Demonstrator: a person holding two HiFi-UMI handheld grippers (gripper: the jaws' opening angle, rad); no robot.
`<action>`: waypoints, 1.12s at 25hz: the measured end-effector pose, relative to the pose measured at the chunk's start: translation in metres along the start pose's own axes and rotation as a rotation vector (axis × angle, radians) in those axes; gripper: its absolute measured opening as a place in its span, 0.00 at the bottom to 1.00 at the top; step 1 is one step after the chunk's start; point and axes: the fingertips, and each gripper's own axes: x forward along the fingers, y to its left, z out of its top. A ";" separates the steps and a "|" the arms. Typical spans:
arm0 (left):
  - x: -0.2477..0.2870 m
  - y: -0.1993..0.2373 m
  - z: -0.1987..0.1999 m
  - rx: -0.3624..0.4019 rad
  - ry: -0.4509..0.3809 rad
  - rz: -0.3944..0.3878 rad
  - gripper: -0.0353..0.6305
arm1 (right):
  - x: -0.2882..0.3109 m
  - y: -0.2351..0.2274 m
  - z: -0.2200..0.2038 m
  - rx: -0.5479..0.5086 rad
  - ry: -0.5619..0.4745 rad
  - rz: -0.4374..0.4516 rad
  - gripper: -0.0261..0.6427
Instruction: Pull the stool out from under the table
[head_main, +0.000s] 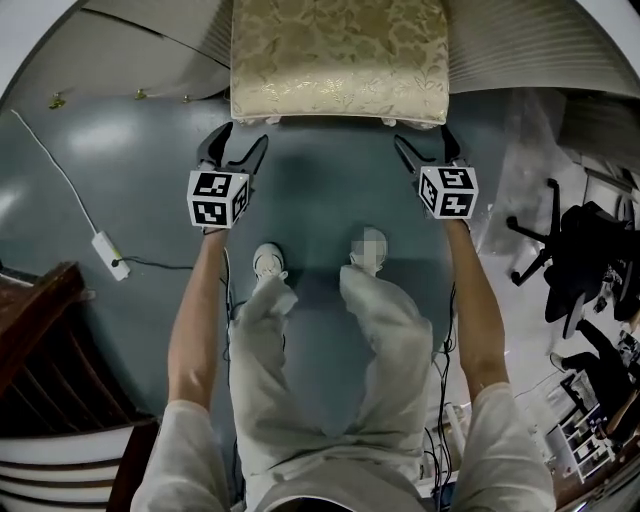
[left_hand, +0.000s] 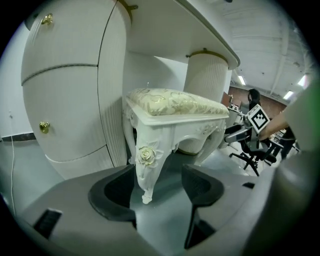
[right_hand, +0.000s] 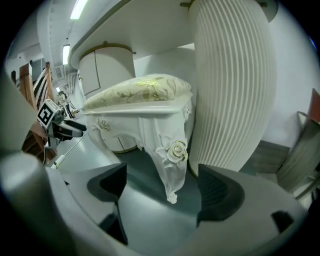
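stool (head_main: 340, 60) sits tucked under the table (left_hand: 165, 30), with the left gripper (head_main: 244, 138) and right gripper (head_main: 422, 138) both wide open and empty, each framing a front leg (left_hand: 145, 165) of the stool without touching it, apparently to clamp and pull.

Stool (head_main: 340, 60) between white sides of table (head_main: 520, 50), left gripper (head_main: 246, 136) and right gripper (head_main: 422, 137) open-jawed just before its near corners

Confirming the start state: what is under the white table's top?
A white carved stool with gold-patterned cushion stands there, between a white drawer cabinet and a fluted white pedestal. Its far side is hidden.
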 end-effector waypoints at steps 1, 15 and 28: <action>0.006 0.001 0.000 0.000 -0.001 -0.002 0.47 | 0.006 -0.002 0.001 -0.006 0.000 -0.005 0.70; 0.059 0.015 0.007 -0.019 -0.015 -0.006 0.48 | 0.049 -0.016 0.009 -0.069 -0.009 -0.070 0.42; 0.048 0.009 -0.008 -0.018 0.025 -0.004 0.47 | 0.037 -0.011 -0.007 -0.083 0.042 -0.087 0.42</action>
